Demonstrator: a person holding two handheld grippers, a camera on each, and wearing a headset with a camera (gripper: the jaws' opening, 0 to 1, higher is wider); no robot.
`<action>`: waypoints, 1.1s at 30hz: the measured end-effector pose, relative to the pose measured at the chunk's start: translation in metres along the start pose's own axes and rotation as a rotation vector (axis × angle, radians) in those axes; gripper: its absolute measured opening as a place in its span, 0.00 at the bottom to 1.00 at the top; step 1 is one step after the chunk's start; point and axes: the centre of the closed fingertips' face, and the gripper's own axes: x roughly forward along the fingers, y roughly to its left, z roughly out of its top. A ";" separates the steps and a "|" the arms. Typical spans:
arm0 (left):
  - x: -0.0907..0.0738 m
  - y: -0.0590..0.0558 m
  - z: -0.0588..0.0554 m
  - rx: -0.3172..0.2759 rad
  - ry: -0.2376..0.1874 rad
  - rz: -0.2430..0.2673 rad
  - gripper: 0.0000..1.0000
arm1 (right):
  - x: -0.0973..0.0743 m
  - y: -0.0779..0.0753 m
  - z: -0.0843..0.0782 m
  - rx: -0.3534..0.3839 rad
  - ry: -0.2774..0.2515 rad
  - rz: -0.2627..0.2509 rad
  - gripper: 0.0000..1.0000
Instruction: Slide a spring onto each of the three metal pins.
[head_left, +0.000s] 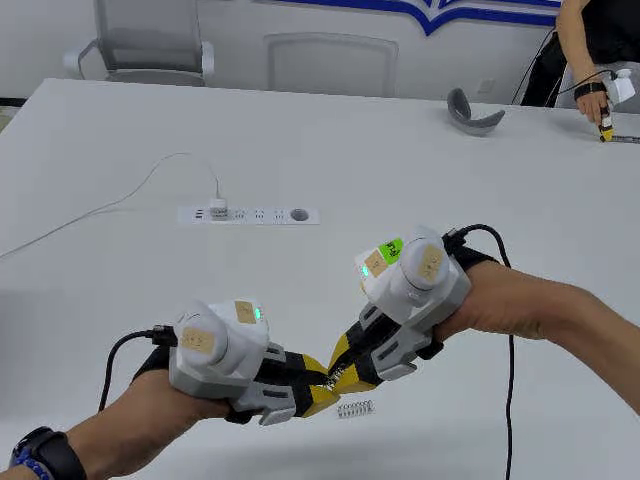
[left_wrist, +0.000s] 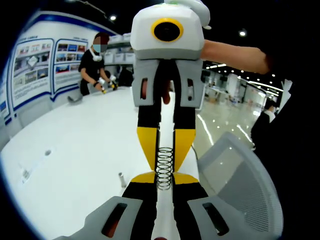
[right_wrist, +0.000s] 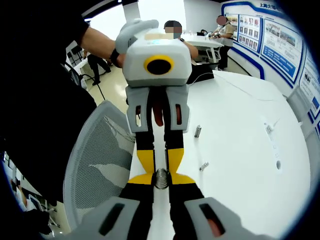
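My two grippers meet tip to tip low over the white table (head_left: 330, 150). The left gripper (head_left: 322, 393) (left_wrist: 164, 179) is shut on a small steel spring (left_wrist: 164, 166). Facing it, the right gripper (head_left: 338, 378) (right_wrist: 161, 180) is shut on a thin metal pin (left_wrist: 159, 135) that runs between its yellow fingers. The spring (right_wrist: 161, 178) appears end-on at the meeting tips, in line with the pin. Another spring (head_left: 355, 409) lies on the table just below the tips. A short pin (left_wrist: 121, 179) stands on the table to the left.
A white power strip (head_left: 248, 215) with a plugged cable lies mid-table. Two small metal parts (right_wrist: 198, 131) (right_wrist: 203, 166) rest near the table edge. A grey curved object (head_left: 472, 112) and another person's hand (head_left: 592, 100) are at the far right. A mesh chair (left_wrist: 240, 190) stands by the near edge.
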 end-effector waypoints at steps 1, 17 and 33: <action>0.000 0.000 -0.001 -0.001 0.000 0.000 0.11 | 0.000 0.000 0.000 0.001 -0.001 -0.001 0.12; -0.021 0.012 -0.014 -0.057 -0.012 0.076 0.26 | 0.005 -0.008 -0.011 0.030 0.013 -0.038 0.12; -0.056 0.030 -0.050 -0.143 0.005 0.224 0.35 | 0.013 -0.022 -0.030 0.066 0.059 -0.065 0.12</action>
